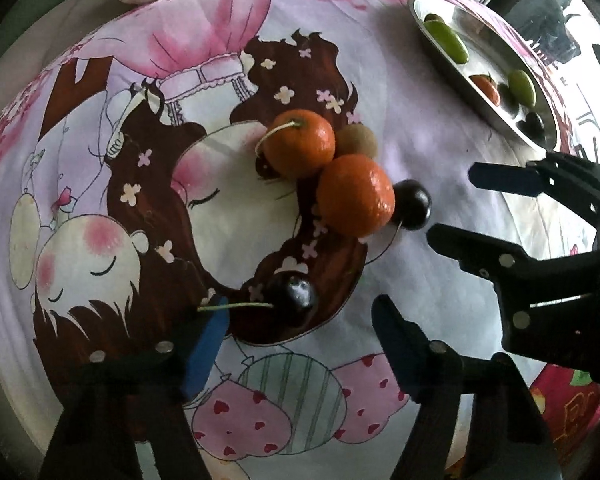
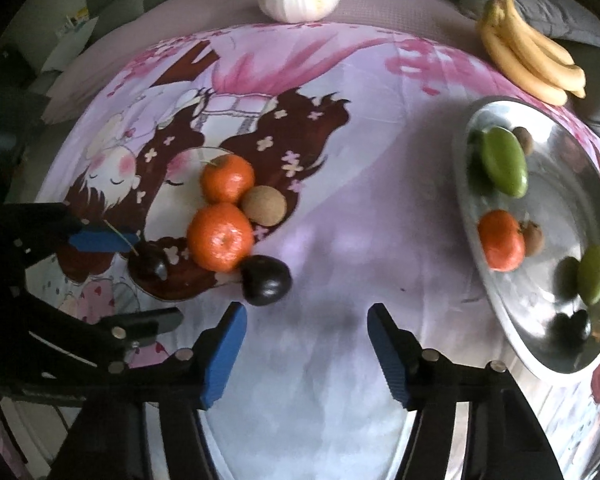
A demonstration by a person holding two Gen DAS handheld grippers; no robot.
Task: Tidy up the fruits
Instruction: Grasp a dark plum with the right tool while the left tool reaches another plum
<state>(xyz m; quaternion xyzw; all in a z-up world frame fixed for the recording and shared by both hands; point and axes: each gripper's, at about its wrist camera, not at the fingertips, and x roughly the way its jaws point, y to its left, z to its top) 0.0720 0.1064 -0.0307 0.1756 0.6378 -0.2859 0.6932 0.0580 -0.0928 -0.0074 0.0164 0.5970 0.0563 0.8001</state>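
The left gripper (image 1: 300,320), jaws apart, straddles a glossy dark cherry (image 1: 298,291) without touching it. The right gripper (image 2: 306,320), jaws apart and empty, hangs over bare printed cloth (image 2: 340,240) just beside a second cherry (image 2: 266,280). Two dimpled tangerines (image 2: 220,237) and a fuzzy kiwi (image 2: 265,205) cluster nearby. The round metal tray (image 2: 476,280) holds green fruits, a tangerine and kiwis. Only the right view shows bananas (image 2: 528,60).

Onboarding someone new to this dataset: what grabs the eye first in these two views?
The two bright tangerines clustered mid-cloth with a brown kiwi and dark cherries, on a loud pink cartoon-print cloth. To the right, a shiny metal tray already holds a tangerine and green fruits; bananas lie beyond it.
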